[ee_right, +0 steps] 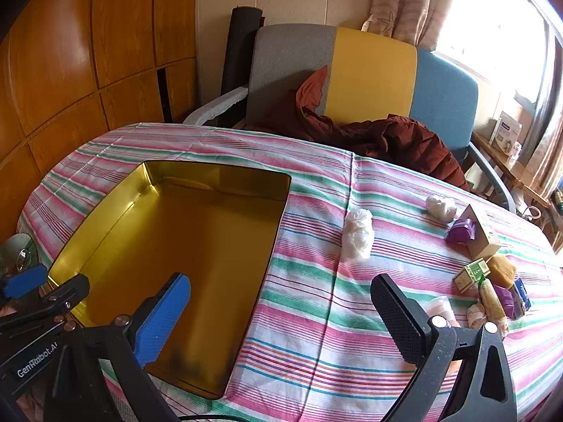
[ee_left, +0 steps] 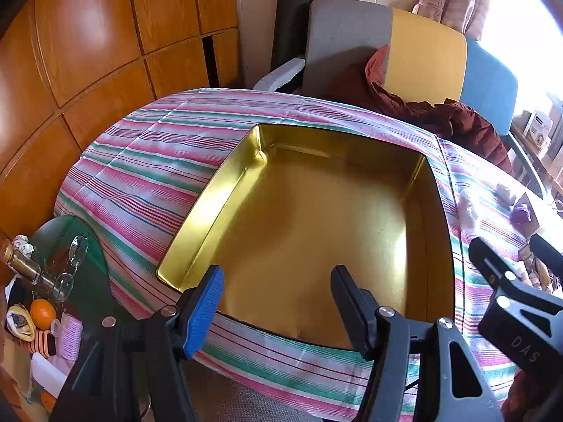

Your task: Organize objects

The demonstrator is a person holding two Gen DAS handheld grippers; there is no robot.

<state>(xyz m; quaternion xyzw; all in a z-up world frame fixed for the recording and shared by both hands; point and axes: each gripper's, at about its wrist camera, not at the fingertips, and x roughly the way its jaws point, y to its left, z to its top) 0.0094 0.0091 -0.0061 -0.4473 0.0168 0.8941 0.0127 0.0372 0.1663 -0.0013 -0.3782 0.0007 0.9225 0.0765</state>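
While both handheld grippers hang over the near edge of the table, the wide rectangular gold-coloured metal tin (ee_right: 183, 246) lies open and empty on the pink, green and white striped tablecloth (ee_right: 316, 302), toward the left end of the table. The left gripper (ee_left: 278, 302) tilts down over the tin's near rim, its blue pad and its black pad spread apart with nothing between them. The right gripper (ee_right: 281, 313) stands with its jaws spread wide and nothing held; its blue finger is over the tin's near right corner and its black finger is over bare cloth.

The things to be sorted lie on the cloth, right of the tin. A crumpled white plastic bag (ee_right: 358, 234) sits nearest the tin, just beyond a seam in the cloth. Farther right is a smaller white wad (ee_right: 440, 206), then a purple lump (ee_right: 461, 231) touching a tilted beige cardboard box (ee_right: 482, 235). Near the table's right edge a small green printed box (ee_right: 471, 274), a yellow-brown sponge-like block (ee_right: 504, 270) and several small packets, too small to tell apart, are bunched together.

Behind the table stands a chair with grey, yellow and blue back panels (ee_right: 369, 70), and a rust-red padded jacket (ee_right: 394, 140) is draped across its seat. Down to the left, a round green glass side table (ee_left: 88, 246) carries a pair of spectacles (ee_left: 72, 267) and an orange (ee_left: 43, 313).
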